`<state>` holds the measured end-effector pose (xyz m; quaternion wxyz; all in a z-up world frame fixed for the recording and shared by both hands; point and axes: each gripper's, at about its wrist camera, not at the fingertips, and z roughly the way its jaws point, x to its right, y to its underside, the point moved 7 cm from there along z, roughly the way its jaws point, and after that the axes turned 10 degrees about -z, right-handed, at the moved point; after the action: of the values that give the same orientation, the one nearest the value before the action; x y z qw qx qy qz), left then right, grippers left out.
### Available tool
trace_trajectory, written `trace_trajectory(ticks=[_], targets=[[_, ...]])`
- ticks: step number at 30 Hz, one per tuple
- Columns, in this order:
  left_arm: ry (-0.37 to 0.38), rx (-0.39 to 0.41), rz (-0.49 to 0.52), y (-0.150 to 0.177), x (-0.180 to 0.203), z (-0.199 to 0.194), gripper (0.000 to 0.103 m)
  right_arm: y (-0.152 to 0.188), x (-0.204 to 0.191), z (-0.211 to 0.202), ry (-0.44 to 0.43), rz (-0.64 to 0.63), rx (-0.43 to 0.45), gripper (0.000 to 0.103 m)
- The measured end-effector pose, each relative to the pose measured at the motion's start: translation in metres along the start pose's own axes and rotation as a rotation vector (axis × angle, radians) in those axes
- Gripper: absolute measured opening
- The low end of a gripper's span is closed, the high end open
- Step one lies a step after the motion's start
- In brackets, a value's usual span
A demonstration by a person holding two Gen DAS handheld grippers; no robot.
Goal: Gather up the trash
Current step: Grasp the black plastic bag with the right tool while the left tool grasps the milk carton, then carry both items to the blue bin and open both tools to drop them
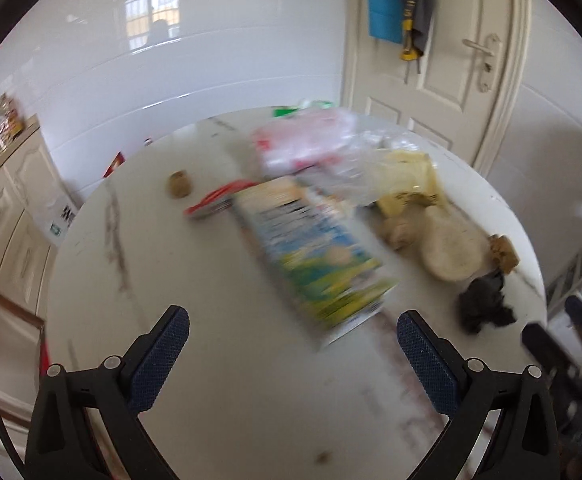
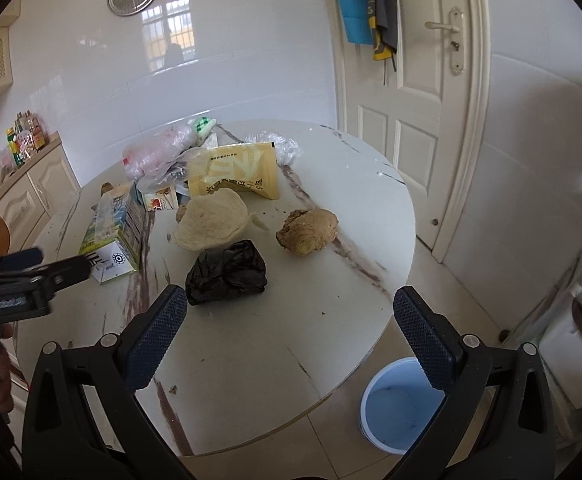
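Left claw (image 1: 293,344) wide, empty, facing milk carton (image 1: 311,248) mid-table; right claw (image 2: 285,328) wide above black bag (image 2: 227,272); straddle carton squarely before closing.

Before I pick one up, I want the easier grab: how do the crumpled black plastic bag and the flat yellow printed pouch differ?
The crumpled black plastic bag is balled into a glossy dark lump; the flat yellow printed pouch is a pale, flat packet with print. The bag lies nearer the right gripper, clear of other trash; the pouch lies farther back, partly under the round flatbread. Both rest on the white marble table.
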<state>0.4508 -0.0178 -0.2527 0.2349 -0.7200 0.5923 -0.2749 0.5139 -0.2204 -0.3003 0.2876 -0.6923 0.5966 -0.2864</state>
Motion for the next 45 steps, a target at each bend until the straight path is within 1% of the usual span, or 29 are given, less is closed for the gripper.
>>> trace_trajectory(ticks=[1, 4, 5, 6, 7, 8, 13, 14, 15, 16, 17, 18, 19, 20, 21, 22, 24, 25, 26, 27, 29, 33, 34, 35, 38, 41, 44, 45], targets=[[0.000, 0.001, 0.006, -0.004, 0.004, 0.004, 0.102, 0.000, 0.001, 0.000, 0.001, -0.002, -0.001, 0.103], [-0.064, -0.011, 0.012, -0.013, 0.009, 0.026, 0.102, 0.002, 0.003, 0.000, 0.000, -0.003, -0.009, 0.103], [-0.090, -0.029, 0.008, -0.013, 0.007, 0.034, 0.102, 0.001, 0.004, 0.001, -0.002, -0.006, -0.010, 0.103], [-0.087, -0.042, -0.002, -0.012, 0.003, 0.039, 0.102, 0.001, 0.004, 0.003, -0.004, -0.006, -0.014, 0.103], [-0.083, -0.050, -0.008, -0.023, 0.004, 0.040, 0.102, 0.001, 0.004, 0.004, -0.010, -0.008, -0.017, 0.103], [-0.085, -0.058, -0.015, -0.026, -0.001, 0.040, 0.102, 0.000, 0.003, 0.005, -0.016, -0.010, -0.016, 0.103], [-0.062, -0.081, -0.052, -0.019, -0.032, 0.037, 0.100, -0.012, -0.011, 0.020, -0.056, -0.038, -0.032, 0.103], [-0.056, -0.087, -0.060, -0.017, -0.038, 0.037, 0.094, -0.014, -0.015, 0.025, -0.070, -0.041, -0.039, 0.103], [-0.047, -0.097, -0.066, -0.014, -0.043, 0.039, 0.086, -0.015, -0.019, 0.030, -0.084, -0.044, -0.053, 0.103], [-0.044, -0.109, -0.073, -0.012, -0.048, 0.041, 0.081, -0.017, -0.024, 0.035, -0.099, -0.050, -0.066, 0.103], [-0.055, -0.091, -0.066, -0.011, -0.053, 0.040, 0.079, -0.018, -0.028, 0.039, -0.110, -0.058, -0.072, 0.103], [-0.055, -0.089, -0.070, -0.013, -0.055, 0.042, 0.072, -0.019, -0.031, 0.043, -0.115, -0.068, -0.084, 0.103], [-0.051, -0.087, -0.073, -0.014, -0.057, 0.040, 0.069, -0.020, -0.035, 0.047, -0.118, -0.081, -0.094, 0.103], [-0.040, -0.086, -0.077, -0.014, -0.058, 0.038, 0.061, -0.021, -0.039, 0.050, -0.121, -0.091, -0.098, 0.101], [-0.025, -0.086, -0.078, -0.014, -0.057, 0.038, 0.049, -0.022, -0.043, 0.053, -0.123, -0.099, -0.106, 0.094], [-0.016, -0.085, -0.070, -0.015, -0.057, 0.034, 0.049, -0.022, -0.045, 0.055, -0.126, -0.105, -0.113, 0.089], [-0.011, -0.075, -0.060, -0.014, -0.057, 0.031, 0.048, -0.022, -0.048, 0.058, -0.131, -0.115, -0.120, 0.064], [0.001, -0.067, -0.055, -0.013, -0.058, 0.028, 0.047, -0.021, -0.050, 0.059, -0.135, -0.123, -0.126, 0.063], [0.017, -0.055, -0.058, -0.012, -0.058, 0.023, 0.046, -0.020, -0.051, 0.058, -0.119, -0.141, -0.119, 0.054], [0.029, -0.049, -0.058, -0.010, -0.058, 0.016, 0.046, -0.019, -0.053, 0.056, -0.119, -0.147, -0.118, 0.050], [0.053, -0.030, -0.052, -0.008, -0.053, 0.003, 0.045, -0.016, -0.051, 0.052, -0.138, -0.146, -0.110, 0.047], [0.089, -0.004, -0.033, -0.002, -0.043, -0.020, 0.044, -0.011, -0.041, 0.037, -0.193, -0.083, -0.080, 0.046], [0.096, -0.005, -0.029, 0.000, -0.040, -0.023, 0.044, -0.010, -0.038, 0.031, -0.212, -0.060, -0.068, 0.046], [0.086, -0.003, -0.051, 0.003, -0.039, -0.026, 0.044, -0.008, -0.034, 0.026, -0.228, -0.041, -0.058, 0.046], [0.131, -0.019, -0.055, 0.016, -0.032, -0.036, 0.044, -0.004, -0.026, 0.012, -0.249, -0.006, -0.034, 0.046], [0.137, -0.018, -0.042, 0.025, -0.029, -0.046, 0.044, 0.001, -0.019, 0.002, -0.267, 0.023, -0.020, 0.046], [0.165, -0.027, -0.048, 0.036, -0.031, -0.058, 0.044, 0.008, -0.018, -0.005, -0.280, 0.027, -0.016, 0.046], [0.167, -0.009, -0.051, 0.038, -0.031, -0.064, 0.044, 0.009, -0.018, -0.008, -0.286, 0.029, -0.013, 0.046]])
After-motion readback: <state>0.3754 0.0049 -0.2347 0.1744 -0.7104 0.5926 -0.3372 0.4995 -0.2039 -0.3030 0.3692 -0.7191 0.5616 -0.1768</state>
